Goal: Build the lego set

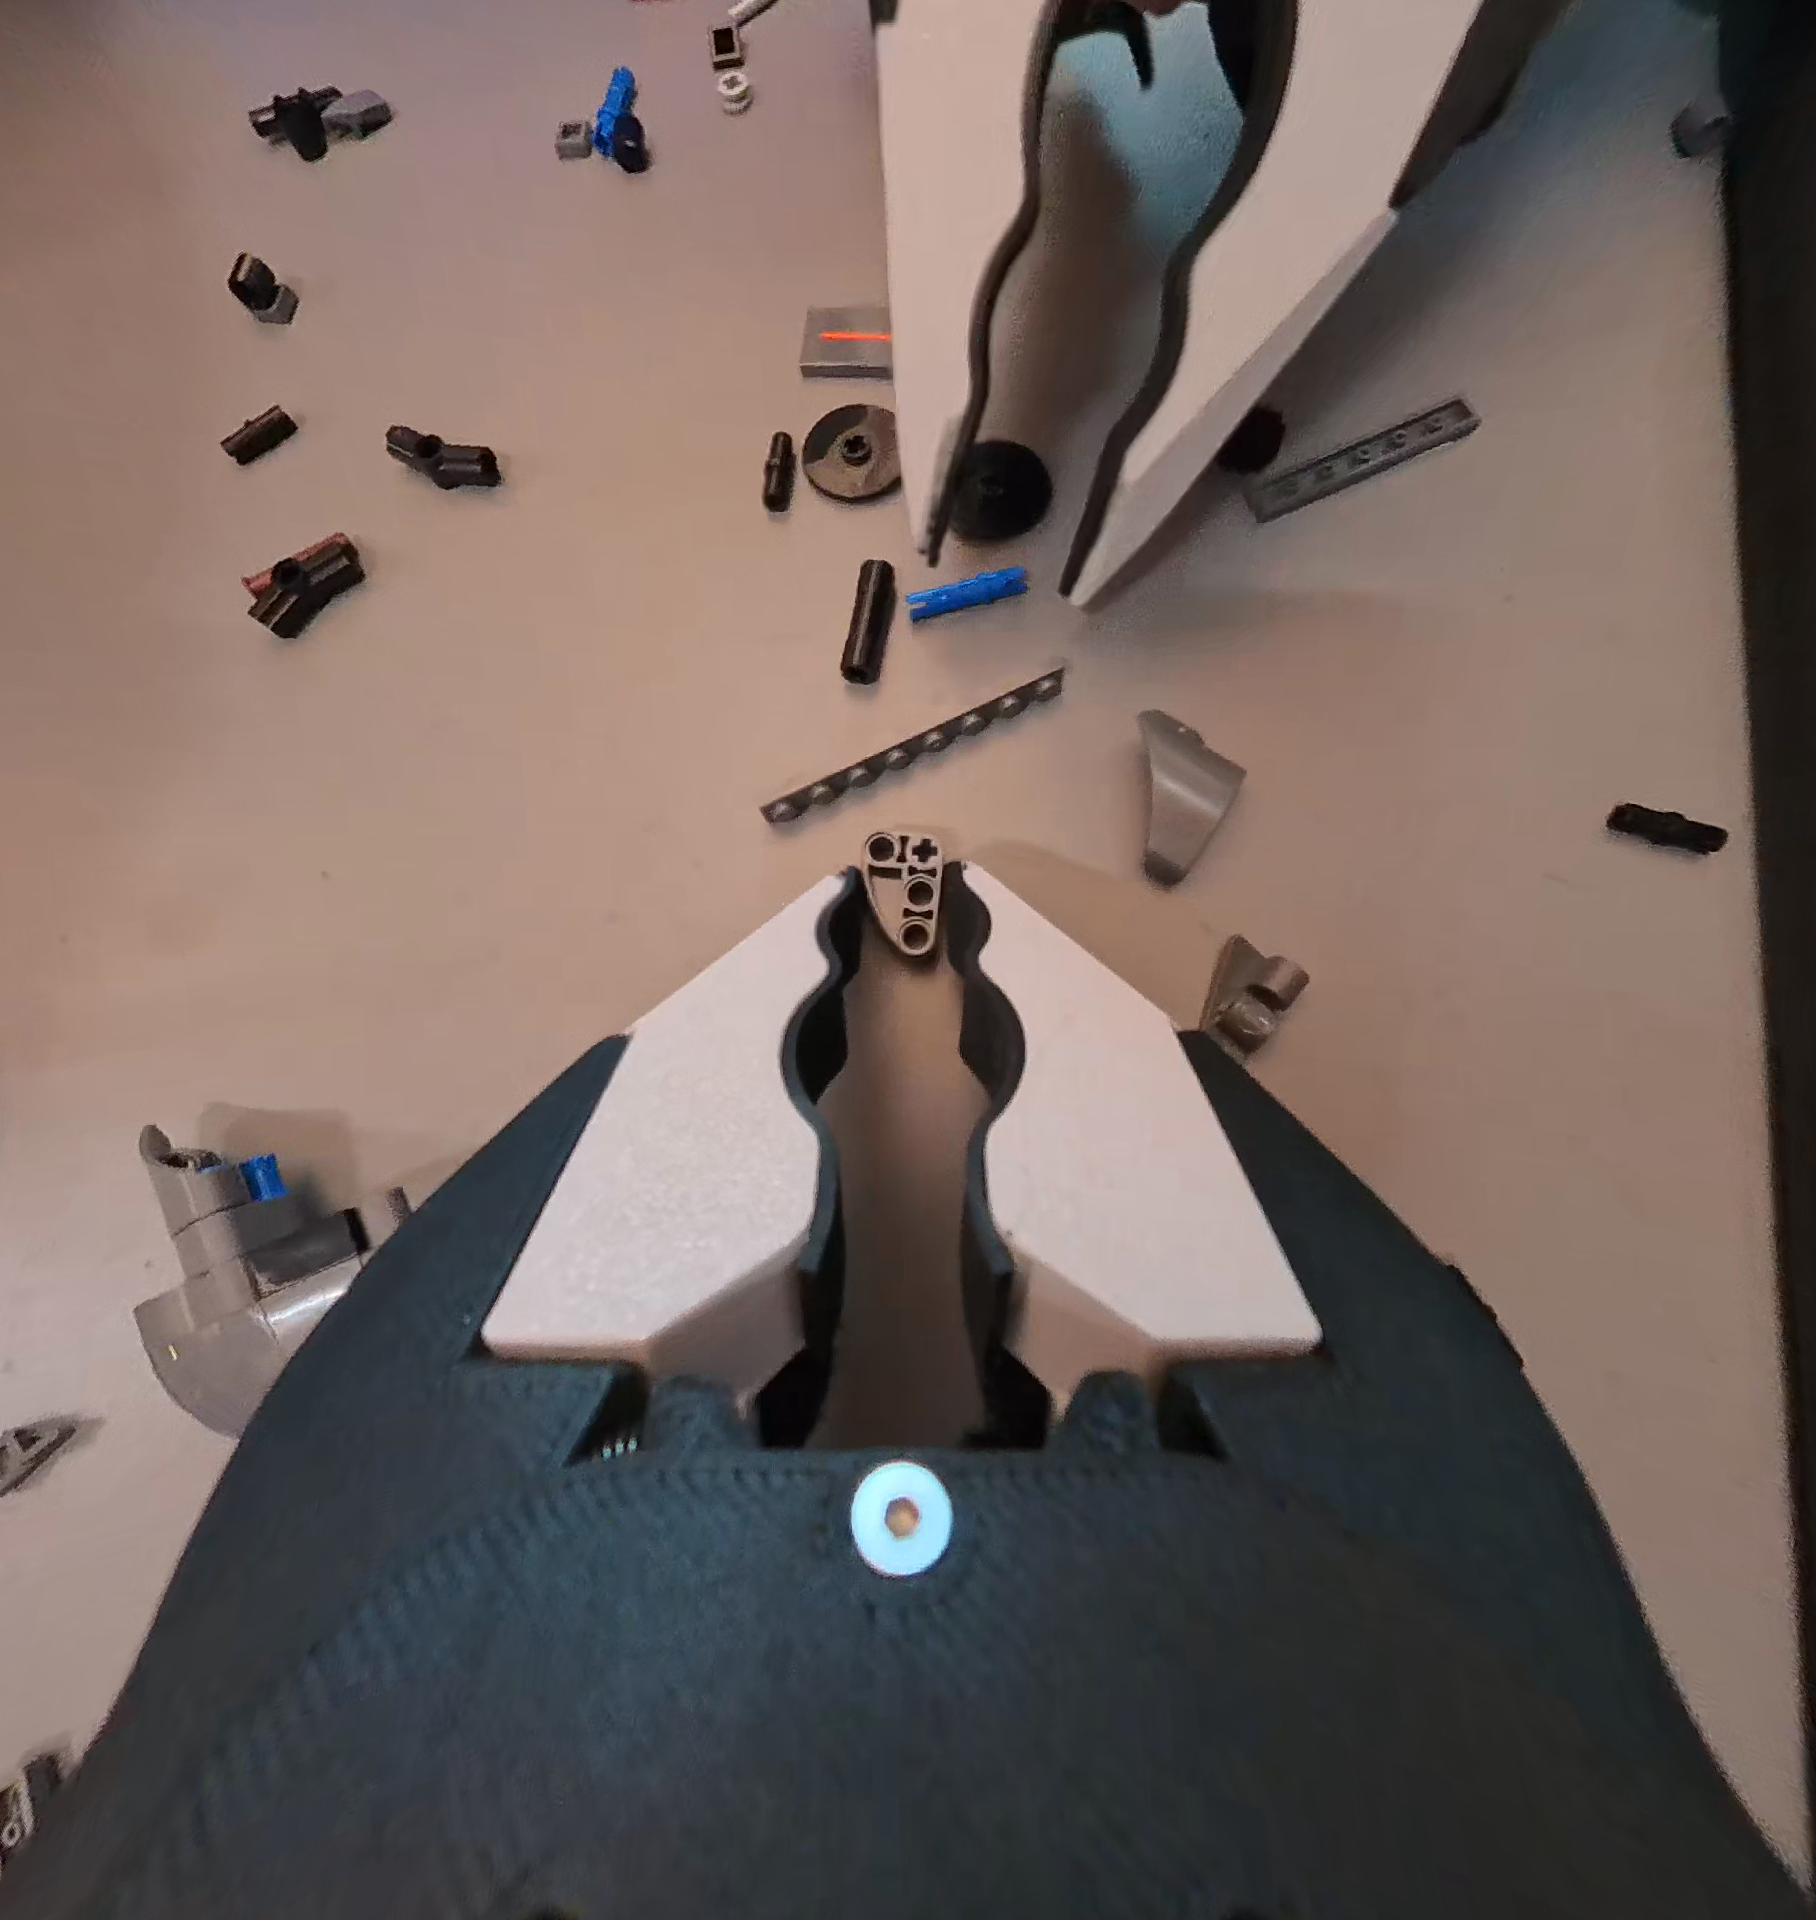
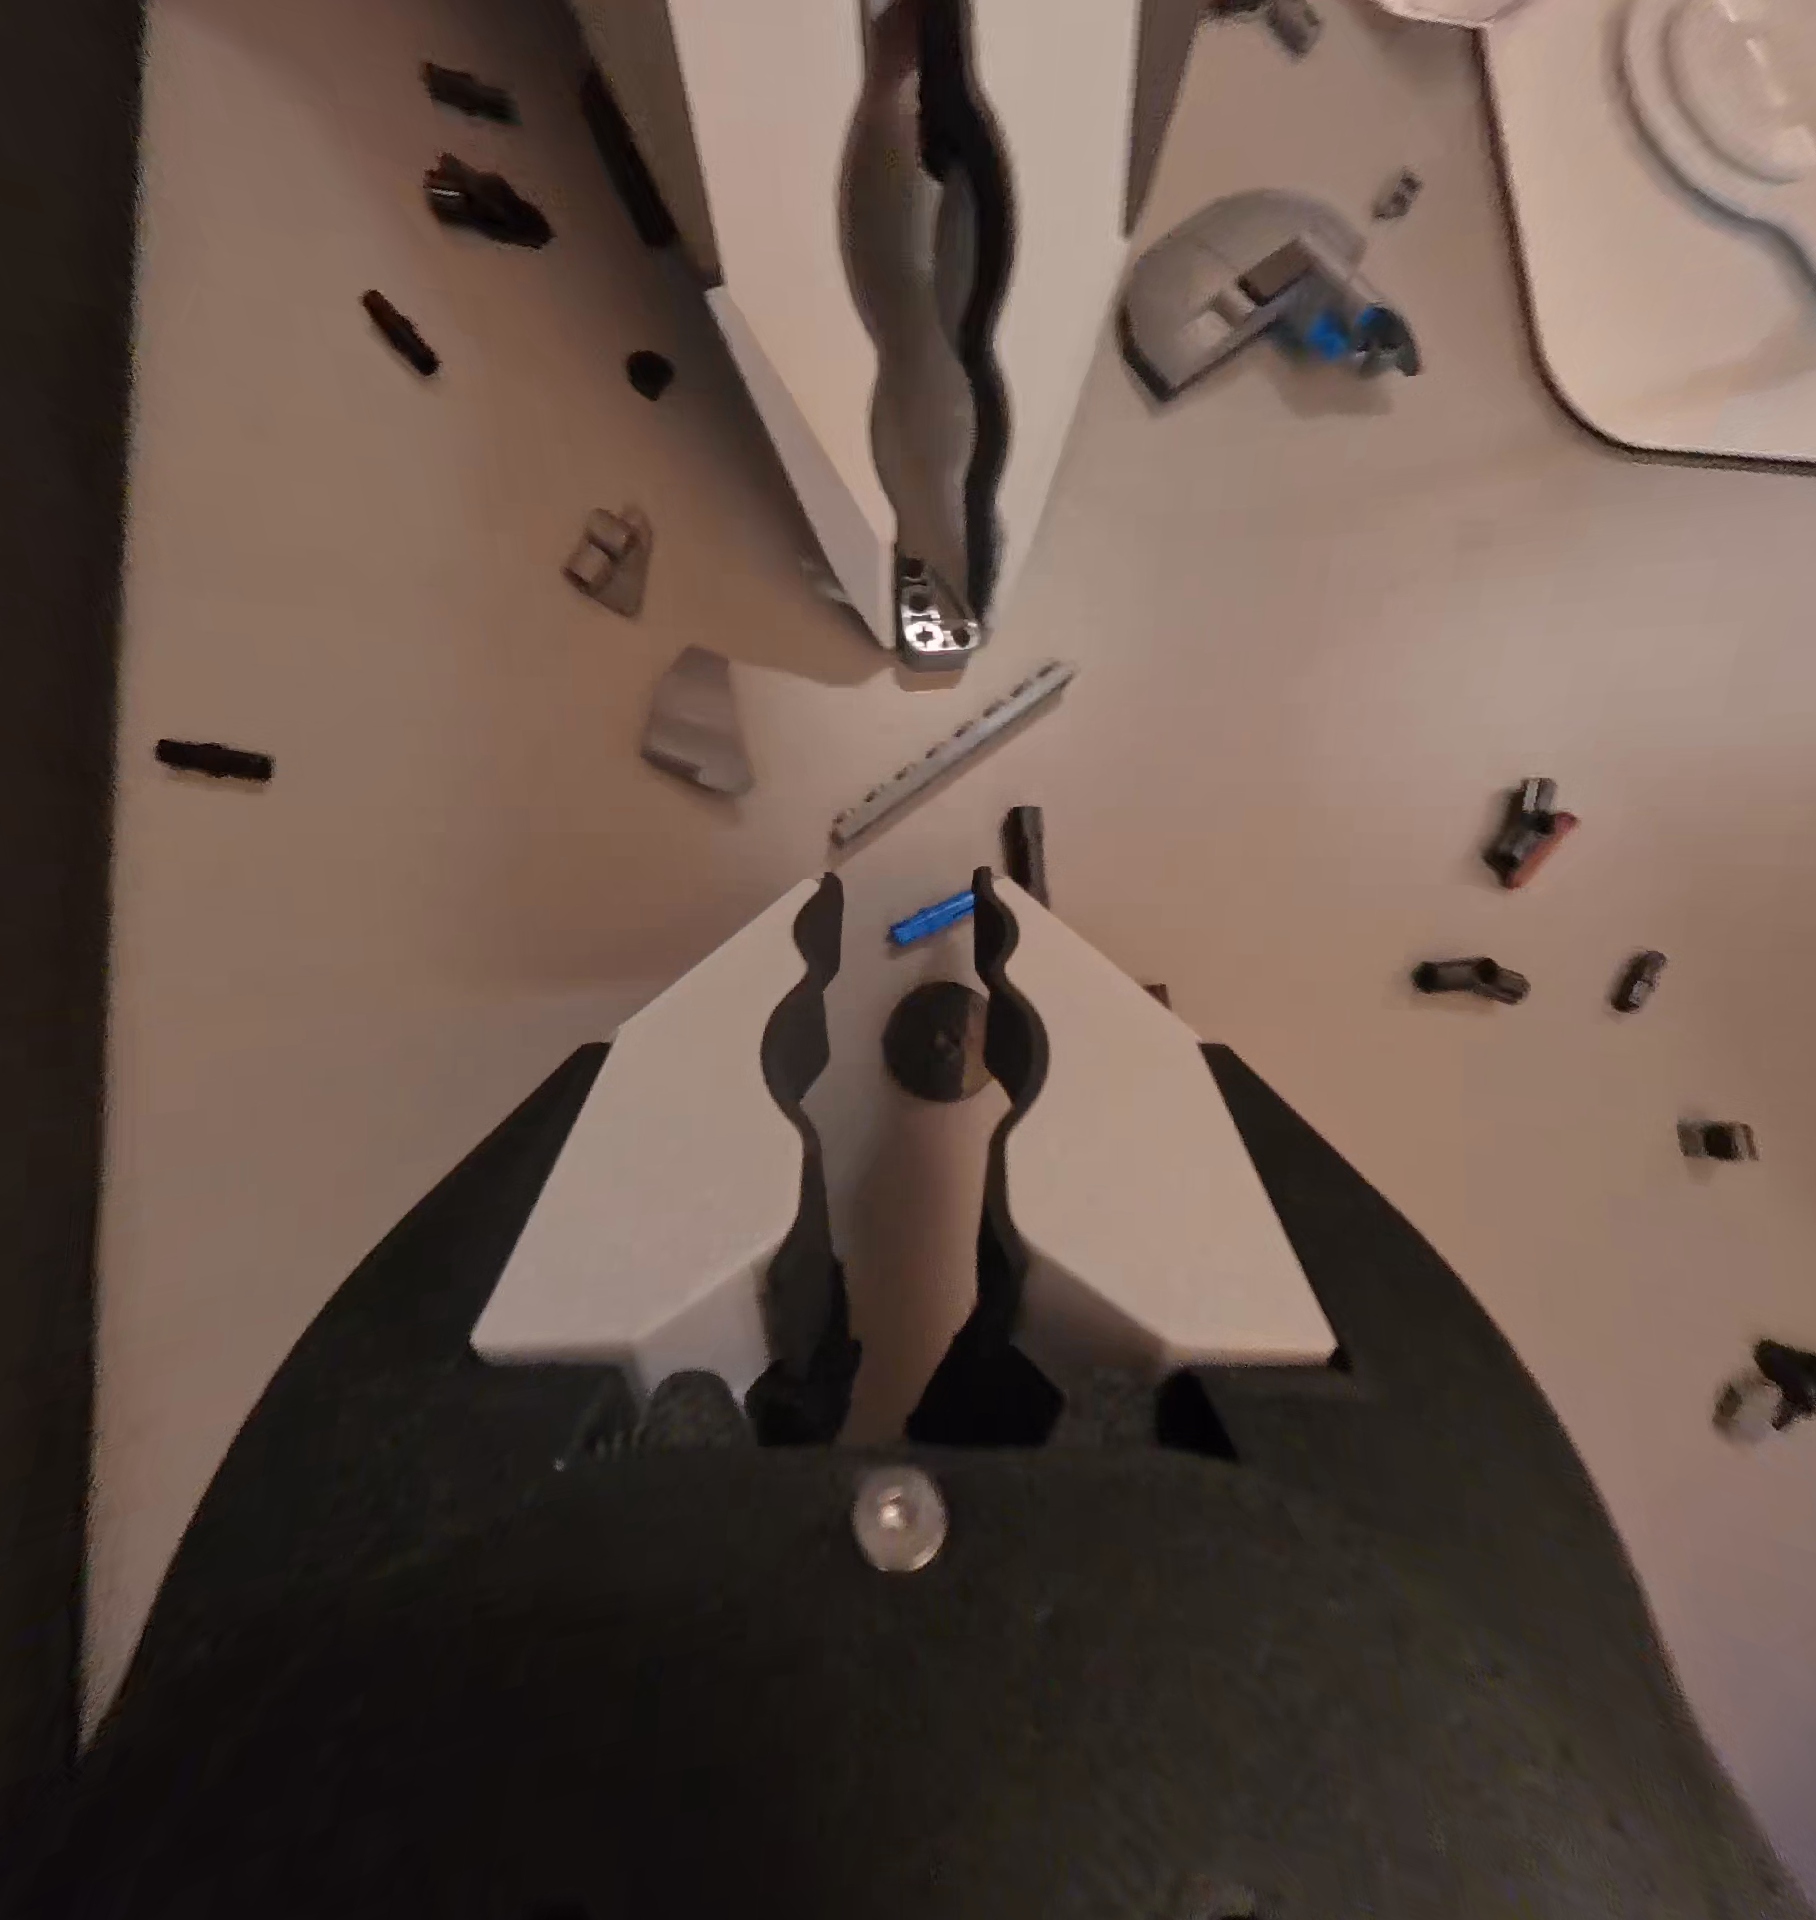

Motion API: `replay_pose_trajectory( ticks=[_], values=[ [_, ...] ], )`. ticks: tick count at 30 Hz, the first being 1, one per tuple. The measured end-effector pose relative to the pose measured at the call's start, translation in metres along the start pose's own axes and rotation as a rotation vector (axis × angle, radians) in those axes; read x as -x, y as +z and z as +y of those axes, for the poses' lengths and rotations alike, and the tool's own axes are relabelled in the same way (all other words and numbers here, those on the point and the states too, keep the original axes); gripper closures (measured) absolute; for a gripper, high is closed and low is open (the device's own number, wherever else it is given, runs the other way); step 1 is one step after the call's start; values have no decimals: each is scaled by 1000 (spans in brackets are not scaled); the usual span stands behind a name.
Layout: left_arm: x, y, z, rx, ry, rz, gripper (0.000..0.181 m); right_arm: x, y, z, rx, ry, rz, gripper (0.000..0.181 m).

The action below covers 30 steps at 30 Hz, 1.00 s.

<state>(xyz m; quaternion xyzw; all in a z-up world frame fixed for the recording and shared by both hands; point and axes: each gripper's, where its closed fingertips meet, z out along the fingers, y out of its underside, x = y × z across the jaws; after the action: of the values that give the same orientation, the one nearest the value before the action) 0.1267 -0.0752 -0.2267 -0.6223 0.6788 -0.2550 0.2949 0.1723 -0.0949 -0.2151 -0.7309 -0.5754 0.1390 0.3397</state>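
Most of the set is unbuilt: one grey sub-assembly [image 1: 239, 1268] lies off my left gripper's left flank, loose pieces scattered ahead. My left gripper [image 1: 909, 883] is clamped on a small grey holed plate [image 1: 906, 891] at its tips, rounded end toward me, long axis along the fingers. My right gripper [image 2: 904, 894] is spread and empty, its tips straddling a blue pin [image 2: 930, 918] that lies crosswise between them.

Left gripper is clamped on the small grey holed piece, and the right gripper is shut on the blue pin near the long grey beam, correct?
Not quite. The right gripper is open: in the right wrist view the blue pin lies on the table between its spread fingers, ungripped. The left gripper is indeed clamped on the small grey holed piece, near the long grey beam.
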Motion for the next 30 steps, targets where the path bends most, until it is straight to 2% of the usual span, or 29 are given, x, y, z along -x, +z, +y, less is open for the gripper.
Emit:
replay_pose_trajectory(
  ticks=[7, 9, 15, 16, 18, 22, 24, 27, 30],
  values=[
    [2, -5, 5, 1, -32, 6, 167, 0, 6, 9, 81, 65, -20, 163],
    [2, -7, 7, 1, -41, 11, 168, 2, 9, 6, 103, 42, 5, 179],
    [-1, -19, 17, 7, -95, 48, 167, -1, 7, -2, 132, 64, -1, 181],
    [2, -21, 18, 9, -92, 34, 160, -3, 5, -7, 132, 52, 0, 181],
    [10, -27, 17, 1, -34, -25, 148, -5, 5, -28, 103, 38, -20, 181],
    [15, -46, -6, -88, 178, -186, 147, -5, 18, -65, 82, 49, -112, 180],
    [14, -49, -10, -68, 312, -264, 154, -5, 23, -78, 50, 83, -164, 180],
    [15, -48, -10, -39, 417, -323, 179, -6, 25, -89, -15, 130, -212, 180],
    [19, -50, -12, -42, 407, -343, 181, -11, 24, -93, -77, 176, -219, 180]
  ],
)
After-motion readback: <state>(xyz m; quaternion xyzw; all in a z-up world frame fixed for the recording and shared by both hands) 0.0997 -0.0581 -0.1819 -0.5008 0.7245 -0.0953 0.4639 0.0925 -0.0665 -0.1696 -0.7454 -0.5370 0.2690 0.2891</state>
